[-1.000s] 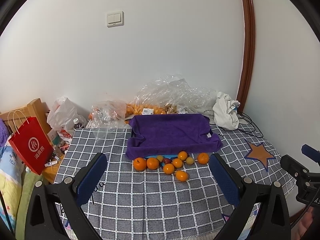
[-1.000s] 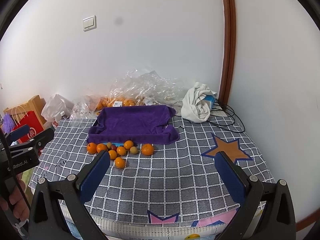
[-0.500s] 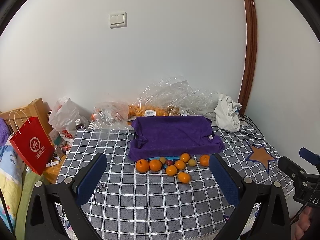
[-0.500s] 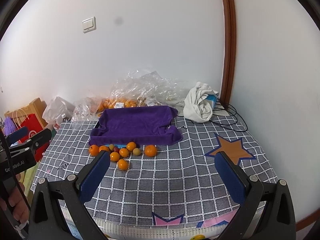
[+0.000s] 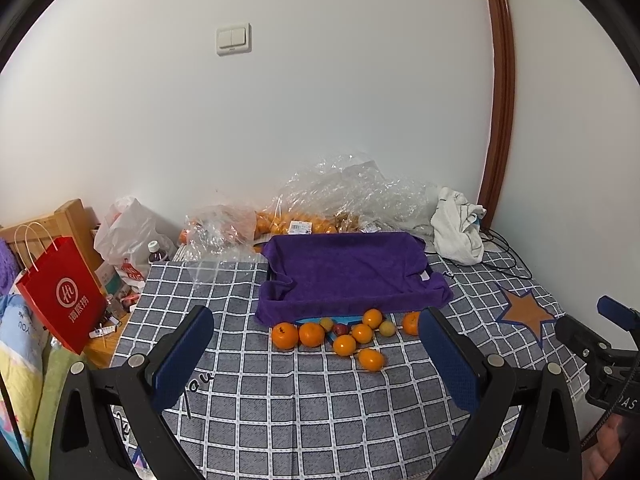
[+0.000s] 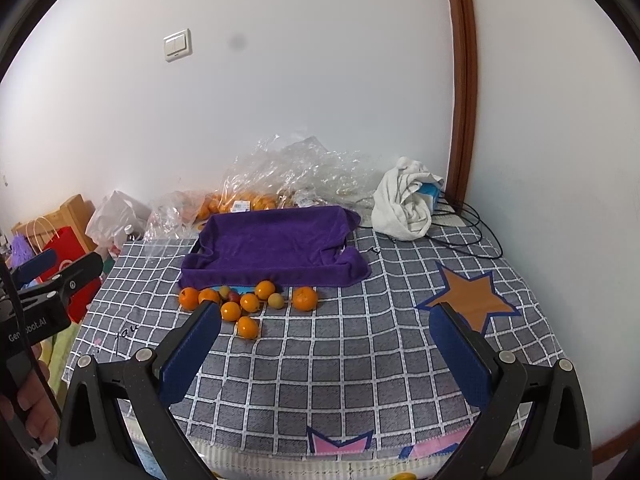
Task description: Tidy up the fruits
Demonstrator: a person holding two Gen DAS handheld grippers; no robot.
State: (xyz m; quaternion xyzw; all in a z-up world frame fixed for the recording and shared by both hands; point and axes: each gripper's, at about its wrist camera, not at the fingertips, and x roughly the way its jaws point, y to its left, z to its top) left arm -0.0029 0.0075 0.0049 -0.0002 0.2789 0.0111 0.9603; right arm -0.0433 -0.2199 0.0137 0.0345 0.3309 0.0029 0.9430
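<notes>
Each gripper, the left gripper [image 5: 316,354] and the right gripper [image 6: 325,350], is a black plastic frame with two fingers [image 5: 182,354] faced in dark blue textured pads and fixed by silver screws. White lettering marks the left body, seen from the right. A thin black cable runs beside it.

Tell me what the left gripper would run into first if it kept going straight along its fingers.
Probably the loose oranges lying on the checked cover, in front of the purple towel. The open left gripper has nothing between it and them, though depth is hard to judge.
</notes>
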